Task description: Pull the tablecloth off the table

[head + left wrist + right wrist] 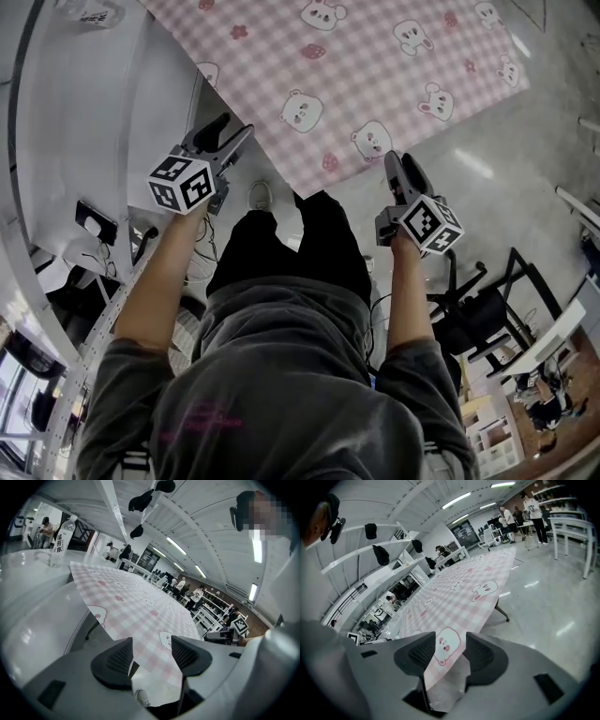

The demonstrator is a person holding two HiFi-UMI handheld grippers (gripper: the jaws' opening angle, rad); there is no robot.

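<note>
presently, left gripper (151, 651) and right gripper (450, 651) are held agape at the edge of the cloth (375, 66); the nearby bottle (61, 536) could be toppled by drag.

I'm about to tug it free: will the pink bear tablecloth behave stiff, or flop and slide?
Probably floppy: the tablecloth sags at its near corner. Likely thin and light, lying flat without thick folds. May slide readily on the glossy table.

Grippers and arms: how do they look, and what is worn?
The left gripper and right gripper are grey, with dark ribbed pads and a cube of black-and-white square markers each. The person wears a grey short-sleeved shirt with pink print.
</note>
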